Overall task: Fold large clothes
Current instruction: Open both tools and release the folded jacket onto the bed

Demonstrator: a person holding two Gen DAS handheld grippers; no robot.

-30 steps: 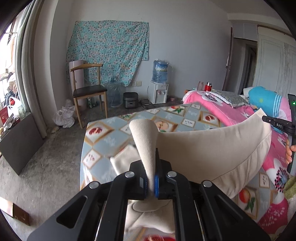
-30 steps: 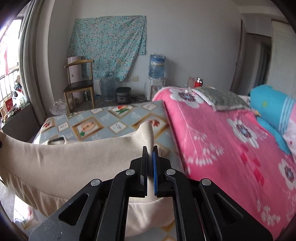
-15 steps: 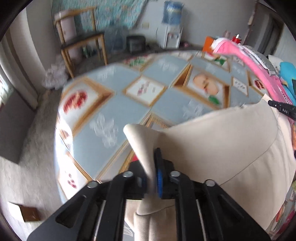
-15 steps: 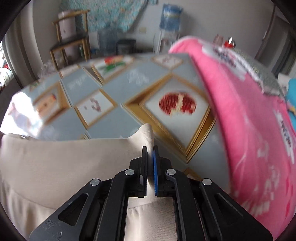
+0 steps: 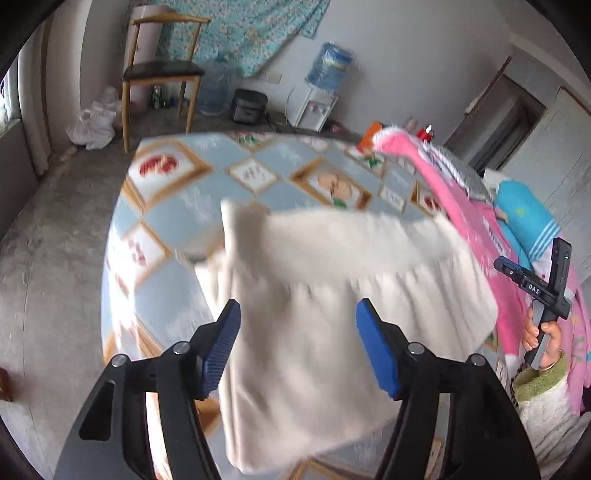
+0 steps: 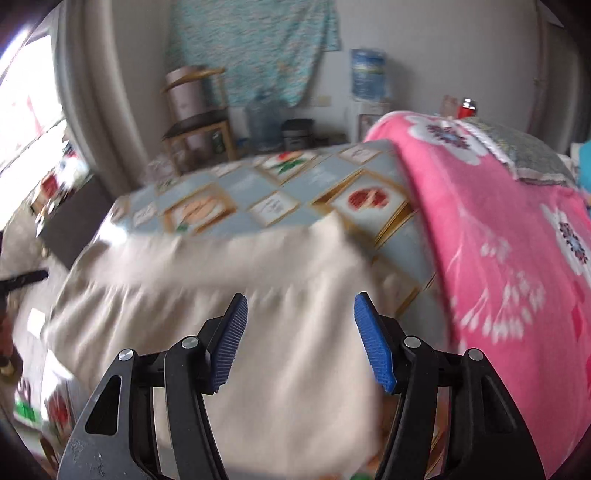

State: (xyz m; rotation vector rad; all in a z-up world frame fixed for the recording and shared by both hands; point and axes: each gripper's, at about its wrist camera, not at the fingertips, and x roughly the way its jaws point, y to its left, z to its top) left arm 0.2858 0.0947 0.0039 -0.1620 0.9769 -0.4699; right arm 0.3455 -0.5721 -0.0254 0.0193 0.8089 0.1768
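A bedroom with grey walls and a bare concrete floor is behind the bed point(image 5: 177, 206), which has a pale blue sheet printed with framed fruit pictures. A pink flowered blanket point(image 6: 498, 236) covers the bed's right part. On the far wall hangs a teal flowered cloth point(image 5: 251, 33), and below it stand a wooden chair point(image 5: 162, 74), a large clear water jug point(image 5: 214, 92) on the floor and a white dispenser point(image 5: 314, 107) that carries a blue water bottle point(image 5: 330, 66); how full the bottle is cannot be told. The cloth item point(image 5: 332, 302), beige and large, lies on the sheet near the bed's front edge, beside the pink blanket. Its gathered band runs from left to right across both views, and the rest of the fabric comes toward the cameras and seems to hang over the edge; it is blurred. The left gripper point(image 5: 297, 347) points down at an angle over the cloth's left part, and its jaws are opening, wide apart, with the blue pads off the fabric that shows between them. The right gripper point(image 6: 299, 339) points down in the same way over the right part; its jaws are opening too and press nothing. In the left view, the right hand point(image 5: 543, 332) holds its handle at the right edge, with a green cuff on the wrist.
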